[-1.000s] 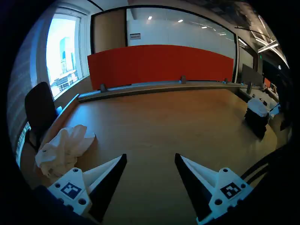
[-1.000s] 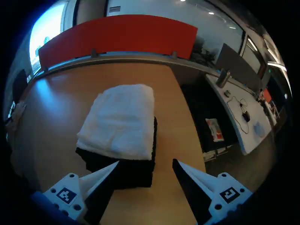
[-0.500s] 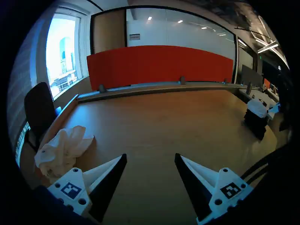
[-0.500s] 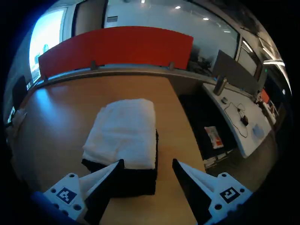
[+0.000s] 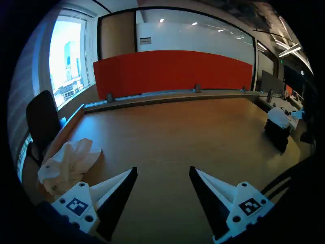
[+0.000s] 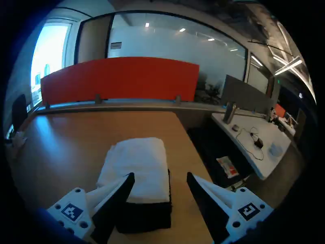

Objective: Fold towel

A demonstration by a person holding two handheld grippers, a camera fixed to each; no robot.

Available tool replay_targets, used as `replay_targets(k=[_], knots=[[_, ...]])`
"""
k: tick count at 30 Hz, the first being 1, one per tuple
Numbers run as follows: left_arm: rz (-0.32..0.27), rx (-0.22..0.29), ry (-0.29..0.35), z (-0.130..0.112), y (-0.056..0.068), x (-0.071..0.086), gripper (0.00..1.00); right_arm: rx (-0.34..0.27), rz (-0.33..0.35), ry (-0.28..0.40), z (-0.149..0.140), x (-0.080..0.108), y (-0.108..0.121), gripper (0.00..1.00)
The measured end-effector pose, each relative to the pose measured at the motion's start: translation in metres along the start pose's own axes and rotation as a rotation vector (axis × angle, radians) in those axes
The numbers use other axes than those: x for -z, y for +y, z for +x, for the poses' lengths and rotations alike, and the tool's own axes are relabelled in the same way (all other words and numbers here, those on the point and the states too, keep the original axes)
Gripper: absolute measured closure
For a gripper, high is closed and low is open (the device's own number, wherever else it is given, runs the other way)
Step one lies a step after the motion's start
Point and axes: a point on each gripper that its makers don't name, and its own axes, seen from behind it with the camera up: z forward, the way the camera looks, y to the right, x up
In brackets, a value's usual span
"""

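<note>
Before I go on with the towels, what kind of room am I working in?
Most likely an open-plan office: a long wooden desk backed by a red divider screen, a black office chair by the window, and a neighbouring white desk with cables on it.

An office: long wooden desk, red divider, black chair.

No text is readable: the small wall sign is too blurred, and the square markers carry only patterns.

R tongs now more level
</note>
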Motion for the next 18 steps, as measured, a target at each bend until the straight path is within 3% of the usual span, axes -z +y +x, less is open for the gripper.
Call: replay_targets(k=[6, 12, 18], knots=[[-0.001, 0.001, 0.003, 0.002, 0.001, -0.002, 0.05, -0.034, -0.034, 0.099, 0.019, 0.002, 0.001, 0.00], [-0.001, 0.005, 0.007, 0.003, 0.001, -0.002, 0.05, -0.068, -0.036, 0.139, 0.032, 0.003, -0.002, 0.01], [0.002, 0.017, 0.019, 0.006, 0.001, -0.002, 0.05, -0.094, -0.030, 0.233, 0.056, 0.009, -0.010, 0.00]])
